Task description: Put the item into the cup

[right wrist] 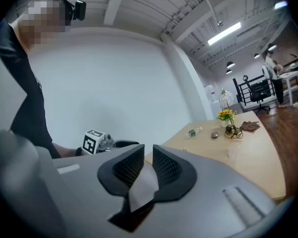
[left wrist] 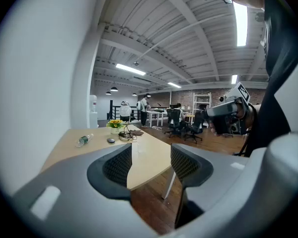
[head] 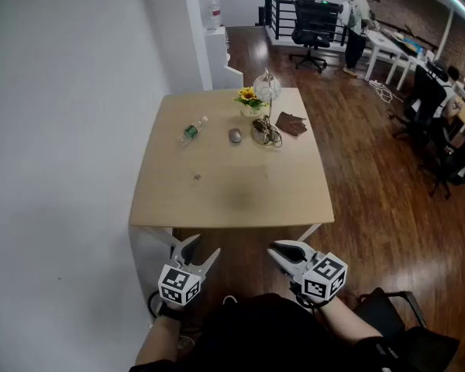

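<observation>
The left claw point(left wrist: 151, 162) is released, its ribbed dark pads spread wide with only the surface edge and the wooden floor showing between them. The right claw point(right wrist: 148, 151) is also released, though its pads stand only a narrow gap apart. Nothing sits in that gap, just pale wall and floor behind. Both claws hang in front of the person, short of the near edge of the surface point(head: 240, 211) and well apart from everything on it.

The item point(head: 196, 176) lies alone on the left middle of the surface. It is a tiny dark speck, too small to tell its shape or material. Only the head view shows it; neither gripper view picks it out.

A faint see-through shape that may be the cup point(right wrist: 238, 151) stands on the near middle of the surface, clearest in the right gripper view and barely a smudge from the head.

Farther back lie a bottle point(head: 191, 130) on its side, a mouse point(head: 235, 136), a cable coil point(head: 267, 134), a brown cloth point(head: 291, 122) and yellow flowers point(head: 249, 98). Each gripper view catches the other claw's marker cube.
</observation>
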